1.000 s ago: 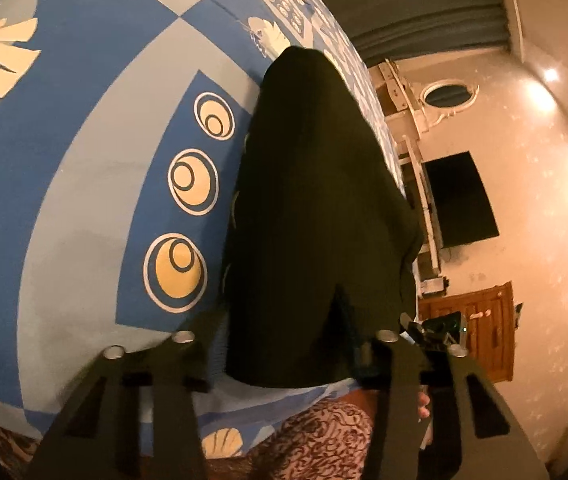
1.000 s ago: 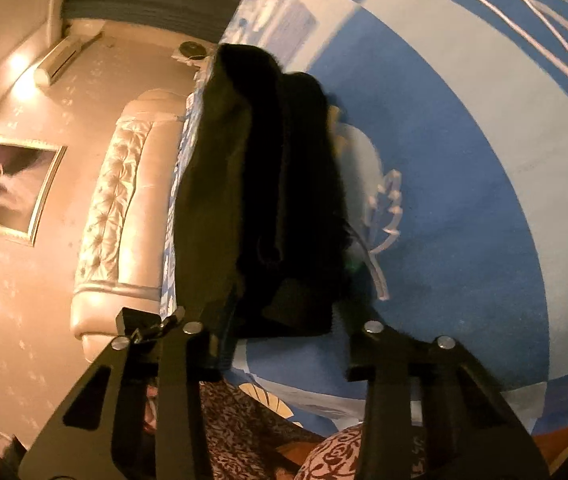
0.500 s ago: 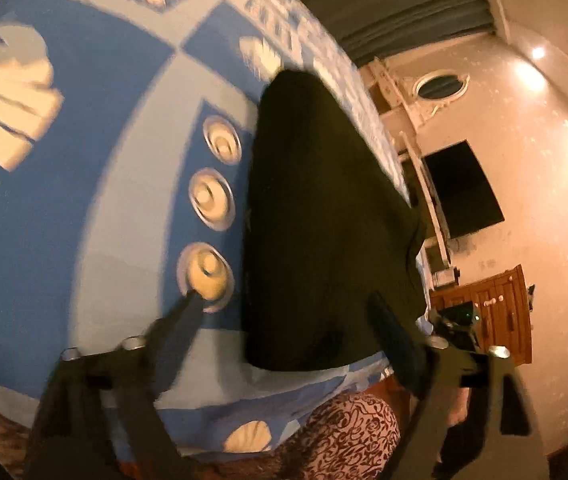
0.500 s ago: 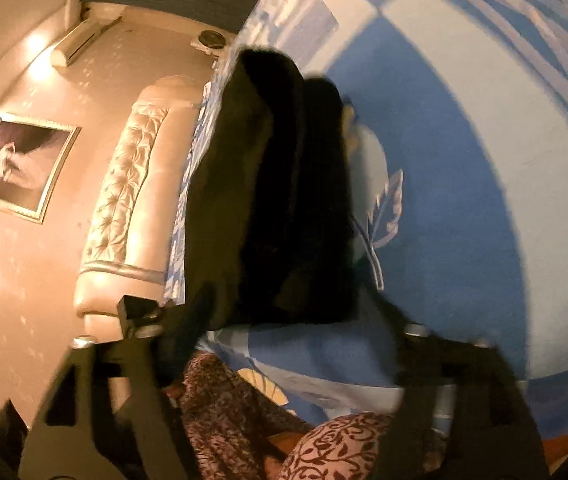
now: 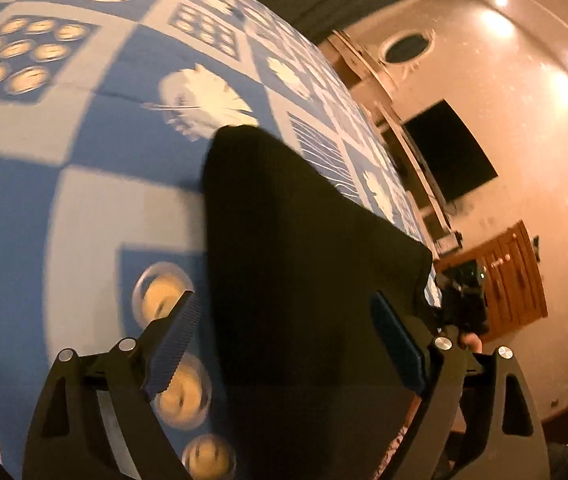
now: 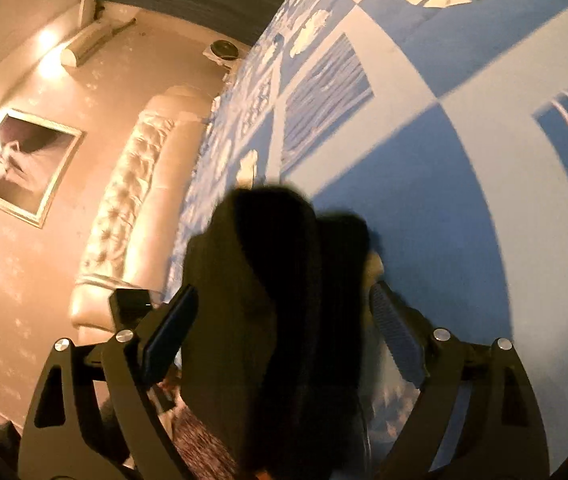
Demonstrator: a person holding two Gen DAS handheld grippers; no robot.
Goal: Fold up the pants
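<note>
The black pants (image 5: pixel 304 248) lie folded in a long dark strip on the blue and white patterned bedspread (image 5: pixel 84 208). My left gripper (image 5: pixel 282 298) hangs over the near part of the strip. Its fingers are spread wide to either side and its pads are off the cloth. In the right wrist view the pants (image 6: pixel 252 240) show as a thicker dark bundle with a fold line down the middle. My right gripper (image 6: pixel 284 288) straddles it with its jaws opening and nothing pressed between the pads. The near end of the pants is hidden below both grippers.
A tufted pale headboard (image 6: pixel 132 200) and a framed picture (image 6: pixel 20 168) stand left of the bed. A dark wall screen (image 5: pixel 452 152) and a wooden cabinet (image 5: pixel 512 276) lie to the right. Patterned clothing of a person (image 6: pixel 200 440) shows at the near edge.
Both grippers were closed on the near edge of the pants and have let go, with their jaws now wide. Both have moved forward over the cloth, and more of the far bed shows.
</note>
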